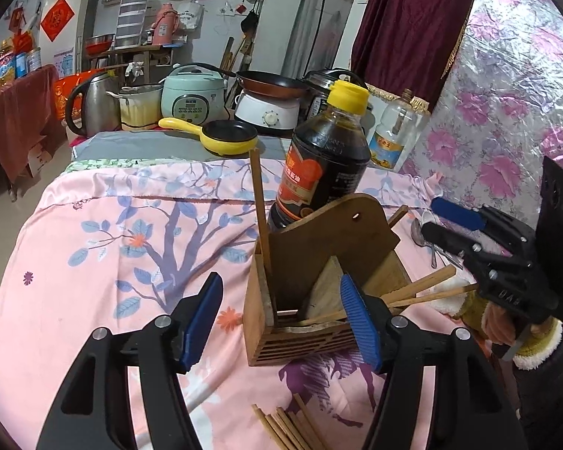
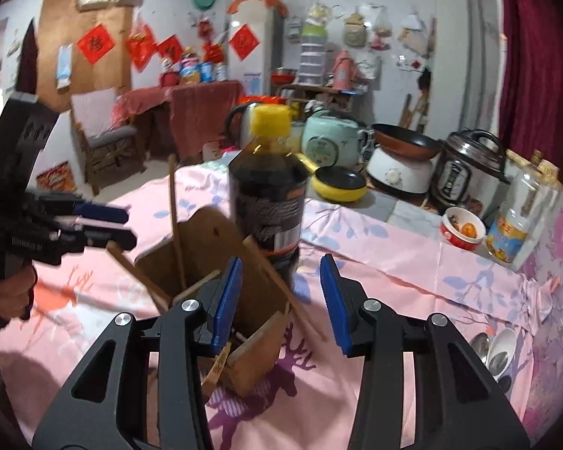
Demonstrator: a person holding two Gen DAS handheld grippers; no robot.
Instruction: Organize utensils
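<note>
Several chopsticks (image 1: 424,288) lean in a wooden holder (image 1: 304,322) on the pink-clothed worktop (image 1: 94,247), one upright at its far corner, others slanting out over the rim; a loose bundle (image 1: 281,427) lies on the cloth at the near edge and some spoons (image 2: 501,348) lie to the right. The sticks look light, stiff and thin, likely to roll or pivot, so a pinch near mid-length should hold best. The holder looks light and tippy, best steadied by its side walls. Left claw (image 1: 281,318) stands open with nothing in it, one pad at the holder's near corner. Right claw (image 2: 281,300) is part open and grips nothing; whether its left pad touches the holder cannot be told. The dark bottle (image 1: 322,165) has an orange label with unreadable writing.
</note>
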